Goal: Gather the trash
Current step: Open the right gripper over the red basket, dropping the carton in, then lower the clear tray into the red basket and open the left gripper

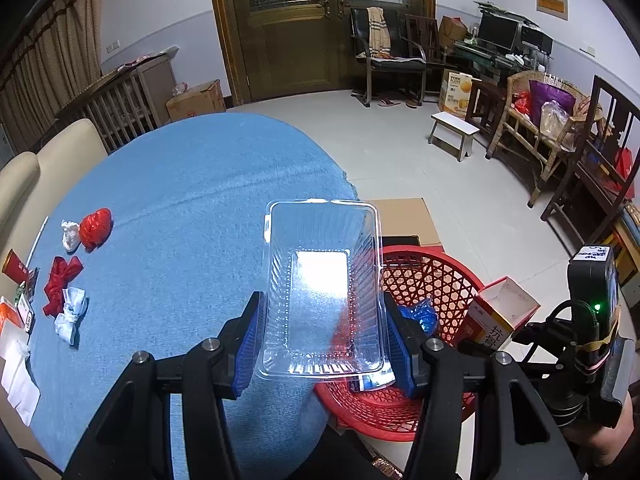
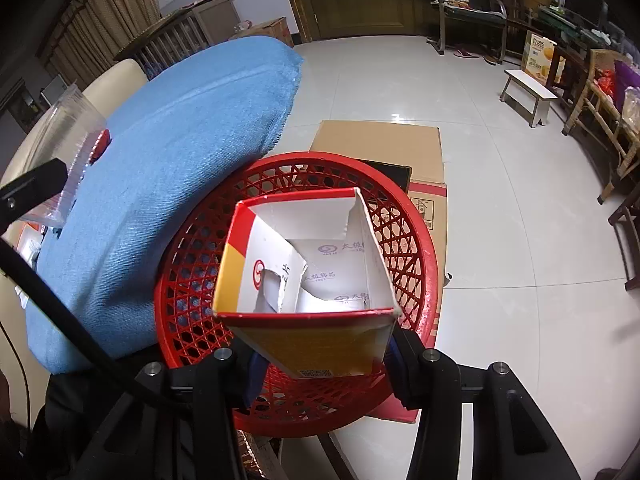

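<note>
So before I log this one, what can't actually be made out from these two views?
- Contents of the red basket: in the right wrist view the open carton covers most of the inside; in the left wrist view the clear plastic tray does.
- Small packets on the blue cloth: cut by the left wrist view's left edge, print too small.
- The person: only part of a hand, lower right.

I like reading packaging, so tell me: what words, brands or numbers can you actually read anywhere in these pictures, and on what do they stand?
"PORK FLOSS": on the yellow-and-white carton on the floor by the far wall.
"抗": large black character on the opened red-and-yellow box in the right hand-held gripper; the character below it is cut off.
Grey repeated Chinese logo print inside that box: too faint to read.
Barcode label on that box: too small.
Handwritten white label atop the right hand-held gripper: illegible.
</note>
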Motion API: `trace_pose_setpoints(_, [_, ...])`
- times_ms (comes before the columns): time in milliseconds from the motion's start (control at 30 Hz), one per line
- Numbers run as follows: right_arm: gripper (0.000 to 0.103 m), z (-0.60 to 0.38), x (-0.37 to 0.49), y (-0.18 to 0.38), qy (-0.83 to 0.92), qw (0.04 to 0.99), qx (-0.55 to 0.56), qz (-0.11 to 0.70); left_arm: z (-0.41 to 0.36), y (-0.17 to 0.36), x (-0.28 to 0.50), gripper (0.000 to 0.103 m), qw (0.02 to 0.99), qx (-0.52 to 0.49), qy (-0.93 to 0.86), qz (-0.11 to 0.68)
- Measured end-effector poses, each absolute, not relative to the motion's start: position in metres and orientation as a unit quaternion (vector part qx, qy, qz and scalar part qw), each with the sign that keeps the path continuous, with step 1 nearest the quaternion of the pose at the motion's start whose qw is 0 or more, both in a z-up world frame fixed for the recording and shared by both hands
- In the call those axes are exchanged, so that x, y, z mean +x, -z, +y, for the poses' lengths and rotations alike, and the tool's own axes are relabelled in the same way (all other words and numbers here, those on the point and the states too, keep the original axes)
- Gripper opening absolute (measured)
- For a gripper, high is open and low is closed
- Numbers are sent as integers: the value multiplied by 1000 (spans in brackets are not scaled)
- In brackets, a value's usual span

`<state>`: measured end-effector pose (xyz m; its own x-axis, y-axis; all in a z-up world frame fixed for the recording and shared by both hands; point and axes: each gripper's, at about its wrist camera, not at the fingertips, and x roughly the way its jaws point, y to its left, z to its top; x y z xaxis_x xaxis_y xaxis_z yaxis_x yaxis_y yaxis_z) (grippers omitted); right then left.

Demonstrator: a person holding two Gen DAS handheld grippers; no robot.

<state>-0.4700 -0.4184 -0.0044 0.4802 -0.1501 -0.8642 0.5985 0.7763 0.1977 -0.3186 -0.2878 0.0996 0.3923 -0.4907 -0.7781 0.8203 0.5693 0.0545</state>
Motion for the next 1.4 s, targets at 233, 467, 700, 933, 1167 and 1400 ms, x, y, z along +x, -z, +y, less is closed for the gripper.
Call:
trace_pose_setpoints(233, [56, -419, -466, 5, 228, 821, 251, 460, -287, -99, -318, 57, 803, 219, 409, 375])
trace_pose_setpoints(467, [77, -427, -471, -2, 238, 823, 272, 439, -292, -94, -321, 57, 796, 225, 413, 380])
trace_pose_setpoints(700, [77, -439, -484, -25, 255, 833, 281, 403, -302, -84, -332, 57, 782, 240, 426, 387])
trace_pose_setpoints(933, [77, -446, -493, -37, 259, 840, 290, 378, -317, -72, -344, 57, 764, 264, 441, 389])
trace_pose_setpoints(1167, [77, -455, -505, -42, 274, 838, 300, 363, -327, -64, -350, 57, 755, 277, 446, 393])
trace_pose_setpoints(1400, [77, -462, -511, -46, 279, 838, 307, 356, -335, -55, -352, 58, 748, 288, 444, 400])
